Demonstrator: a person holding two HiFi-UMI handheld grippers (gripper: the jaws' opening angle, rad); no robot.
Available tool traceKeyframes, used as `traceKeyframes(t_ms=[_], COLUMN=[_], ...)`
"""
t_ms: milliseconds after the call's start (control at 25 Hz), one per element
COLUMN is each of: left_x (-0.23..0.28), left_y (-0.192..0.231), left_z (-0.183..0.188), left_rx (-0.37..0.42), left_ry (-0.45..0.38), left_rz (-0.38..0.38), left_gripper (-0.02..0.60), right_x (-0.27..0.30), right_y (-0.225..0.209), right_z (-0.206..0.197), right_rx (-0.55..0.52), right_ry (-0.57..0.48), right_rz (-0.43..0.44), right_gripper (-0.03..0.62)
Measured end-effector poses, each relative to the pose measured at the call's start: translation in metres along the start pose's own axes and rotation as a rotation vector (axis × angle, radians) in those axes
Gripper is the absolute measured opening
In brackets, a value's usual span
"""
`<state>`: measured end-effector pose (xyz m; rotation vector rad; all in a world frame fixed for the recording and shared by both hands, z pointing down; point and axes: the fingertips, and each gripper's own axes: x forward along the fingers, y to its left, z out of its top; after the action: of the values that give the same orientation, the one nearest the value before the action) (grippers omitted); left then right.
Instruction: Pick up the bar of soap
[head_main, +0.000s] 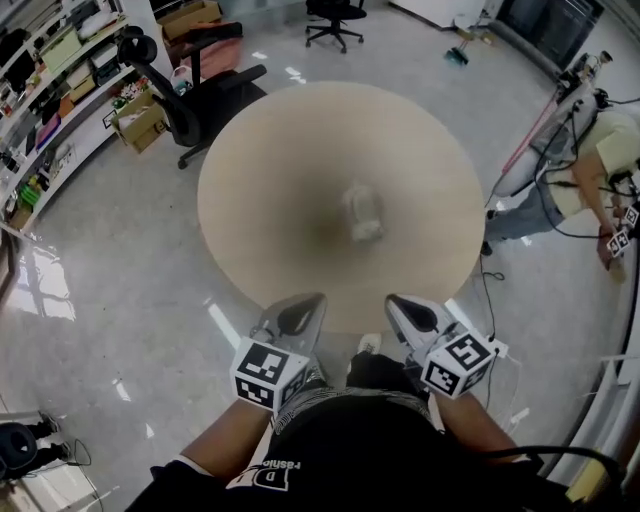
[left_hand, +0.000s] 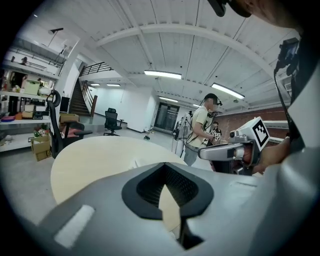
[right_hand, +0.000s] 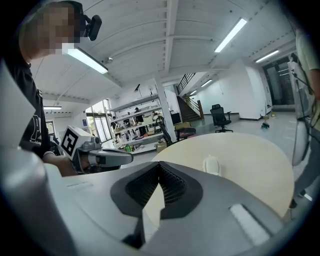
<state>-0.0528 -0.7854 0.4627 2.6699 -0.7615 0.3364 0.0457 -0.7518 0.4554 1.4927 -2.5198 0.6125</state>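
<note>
The bar of soap (head_main: 362, 213) is laid on the worktop (head_main: 250, 200), long axis pointing away; short of it, the left hand-held gripper (head_main: 300, 312) and the right hand-held gripper (head_main: 408, 312) are seen shut, empty; beyond it, a chair (head_main: 190, 100).

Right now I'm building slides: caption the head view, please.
Left hand-held gripper and right hand-held gripper, both shut, at the near edge of the round table; bar of soap near its centre.

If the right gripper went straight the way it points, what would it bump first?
Probably the table: the right gripper tilts slightly down at its bare top. The soap sits a little right of that line, so the gripper may miss it.
</note>
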Motion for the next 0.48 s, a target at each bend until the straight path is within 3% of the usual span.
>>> traceKeyframes(t_ms=[200, 480], left_x=[0.017, 0.024], left_y=[0.007, 0.037], left_z=[-0.005, -0.012], left_rx=[-0.015, -0.058], left_ry=[0.020, 0.024], left_rz=[0.015, 0.118], left_gripper=[0.006, 0.006], right_x=[0.017, 0.072], right_y=[-0.038, -0.089], right_z=[-0.007, -0.019], right_rx=[-0.020, -0.101], right_ry=[0.063, 0.128], right_rz=[-0.033, -0.027], right_gripper=[0.009, 0.009])
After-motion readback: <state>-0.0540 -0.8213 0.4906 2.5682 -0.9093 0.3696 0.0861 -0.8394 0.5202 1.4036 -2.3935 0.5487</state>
